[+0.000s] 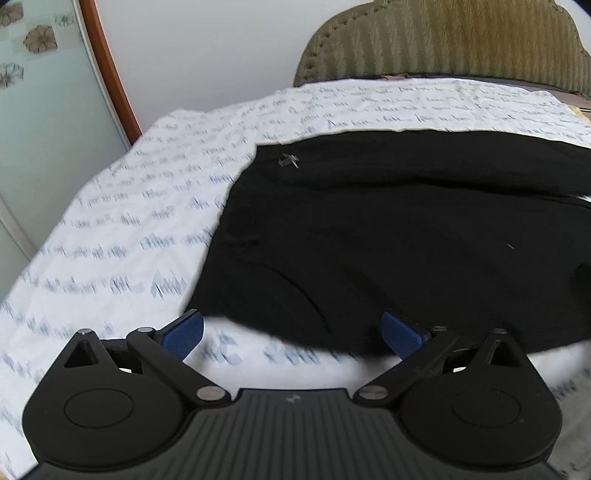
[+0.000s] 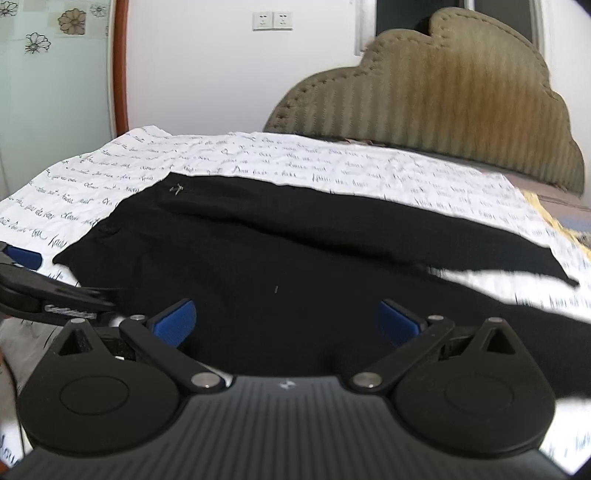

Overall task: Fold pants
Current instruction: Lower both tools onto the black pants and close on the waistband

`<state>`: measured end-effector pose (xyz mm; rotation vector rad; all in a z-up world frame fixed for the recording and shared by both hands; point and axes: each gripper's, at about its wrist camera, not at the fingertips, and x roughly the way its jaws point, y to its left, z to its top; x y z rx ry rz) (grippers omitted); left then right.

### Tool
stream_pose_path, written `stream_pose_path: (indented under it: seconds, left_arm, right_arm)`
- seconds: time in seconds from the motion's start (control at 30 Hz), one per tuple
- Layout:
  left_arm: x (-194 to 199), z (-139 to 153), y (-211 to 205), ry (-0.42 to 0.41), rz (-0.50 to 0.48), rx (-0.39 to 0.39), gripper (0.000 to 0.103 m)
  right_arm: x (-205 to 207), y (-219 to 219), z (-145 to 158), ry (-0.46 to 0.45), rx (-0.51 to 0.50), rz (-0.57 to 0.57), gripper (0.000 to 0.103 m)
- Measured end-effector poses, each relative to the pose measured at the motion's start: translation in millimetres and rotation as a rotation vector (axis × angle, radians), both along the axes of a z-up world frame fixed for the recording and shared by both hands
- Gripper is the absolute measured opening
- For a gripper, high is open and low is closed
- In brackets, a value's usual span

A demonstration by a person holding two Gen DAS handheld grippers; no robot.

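Black pants [image 1: 388, 236] lie spread flat on a white bed sheet with blue script print [image 1: 122, 229]. A small grey logo marks their far left corner. My left gripper [image 1: 291, 334] is open, blue pads wide apart, at the near edge of the pants by the waist end. My right gripper [image 2: 286, 319] is open and hovers over the pants [image 2: 295, 266], the two legs splitting toward the right. The left gripper [image 2: 22, 258] shows at the left edge of the right wrist view.
A padded olive headboard [image 2: 443, 103] stands at the far side of the bed. A white wall with sockets [image 2: 273, 20] and a glass door with a wooden frame [image 1: 107, 74] are to the left. A yellow patterned cloth [image 2: 561, 225] lies at the right.
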<state>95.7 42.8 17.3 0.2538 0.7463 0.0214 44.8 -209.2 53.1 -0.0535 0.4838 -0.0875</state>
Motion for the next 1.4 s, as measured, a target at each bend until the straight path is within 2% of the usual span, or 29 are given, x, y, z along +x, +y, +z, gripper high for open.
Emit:
stream_pose_path:
  seconds: [0.17,0.27,0.37,0.47,0.63,0.73,0.83,0.93,1.0,1.1,1.2,1.3,1.4]
  left_arm:
    - [46,25,34,-0.091,0.042,0.077,0.103]
    - [86,38,67,-0.103,0.117,0.058,0.103]
    - [132,42,92,-0.102,0.152,0.068,0.103]
    - [185,38,103,-0.052,0.063,0.059,0.103]
    - [255,19,95,0.065,-0.164,-0.090,0.103]
    - [287,7,77,0.074,-0.231,-0.084,0.103]
    - [320,-7,70,0.083,-0.240,-0.084,0.103]
    - [345,-22,70,0.117,-0.269,-0.102,0.103]
    - [358,-29,76,0.171,-0.319,-0.180,0.103]
    - [371,-38,81,0.229,-0.388,-0.296,0.103]
    - [374,-45,76,0.205,-0.434,-0.276,0.103]
    - [368,-54,69,0.121,-0.475,-0.226,0.103]
    - [363,-56,68,0.107,-0.478,-0.205,0.103]
  right_arm:
    - [47,-30,24,-0.019,0.049,0.122,0.103]
    - [90,-46,29,0.001,0.047,0.175,0.103]
    - [143,-66,27,0.066,0.071,0.209,0.103]
    - [188,-88,27,0.084,0.079,0.245,0.103]
    - [256,-127,19,0.159,0.020,0.192,0.103]
    - [289,-156,11,0.216,0.041,0.171,0.103]
    - [314,-180,4,0.260,0.139,0.202,0.103]
    - [333,-193,0,0.275,0.149,0.231,0.103]
    - [345,-195,-4,0.322,0.132,0.295,0.103]
    - [356,-189,-12,0.398,0.029,0.363,0.103]
    - [363,-186,-20,0.450,-0.027,0.431,0.103]
    - [366,-182,-21,0.462,-0.052,0.454,0.101]
    - [361,-177,-17,0.452,-0.057,0.486,0.083]
